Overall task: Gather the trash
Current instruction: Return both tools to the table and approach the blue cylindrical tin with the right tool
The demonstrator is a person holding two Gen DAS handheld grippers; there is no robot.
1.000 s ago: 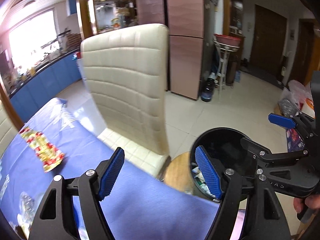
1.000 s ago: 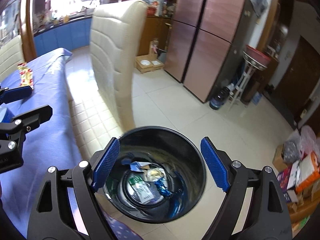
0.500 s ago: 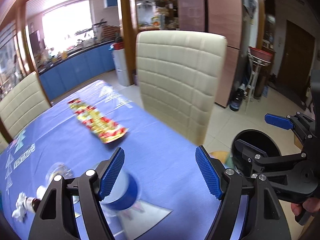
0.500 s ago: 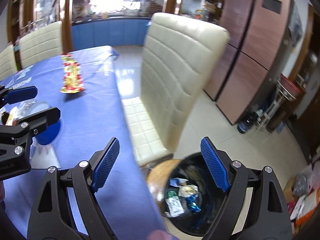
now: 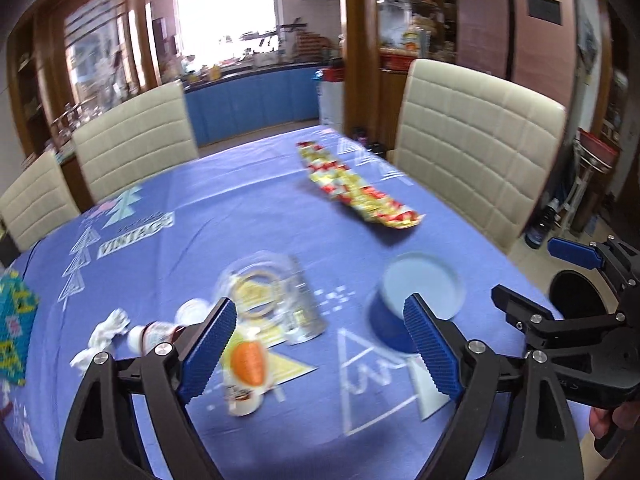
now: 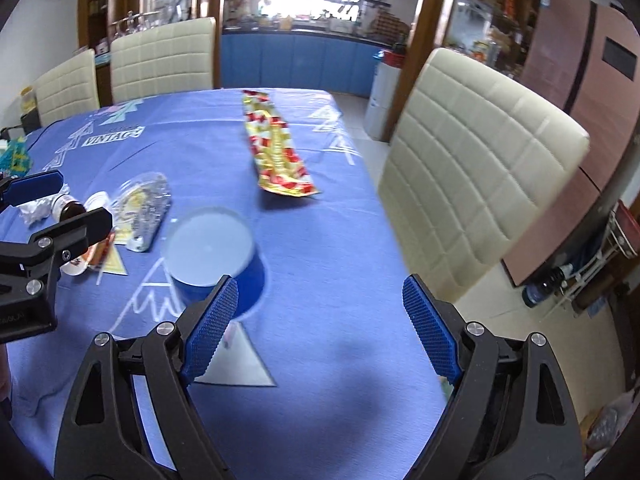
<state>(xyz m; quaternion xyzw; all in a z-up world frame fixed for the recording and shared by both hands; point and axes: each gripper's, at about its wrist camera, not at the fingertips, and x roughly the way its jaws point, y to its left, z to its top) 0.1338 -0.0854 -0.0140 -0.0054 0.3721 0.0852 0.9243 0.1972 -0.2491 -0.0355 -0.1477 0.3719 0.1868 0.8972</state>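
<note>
- Both grippers were angled down over the blue tablecloth; the left gripper was opening with nothing between its jaws, the right gripper was spread wide and empty.
- Bare cloth was seen ahead of the right gripper, up to the table's right edge.
- Trash was scattered: a red-yellow wrapper, clear packet, crumpled tissue; a blue cup and cream chair were close by.

Blue tablecloth matt cloth, white print. Snack wrapper glossy foil, red-yellow. Clear crinkled plastic bag shiny. Blue cup smooth, looks plastic. Crumpled white tissue paper. Cream chair quilted leather-look, slight sheen. Gripper pads blue, knurled rubbery texture; arms matt black plastic, metal screws.
</note>
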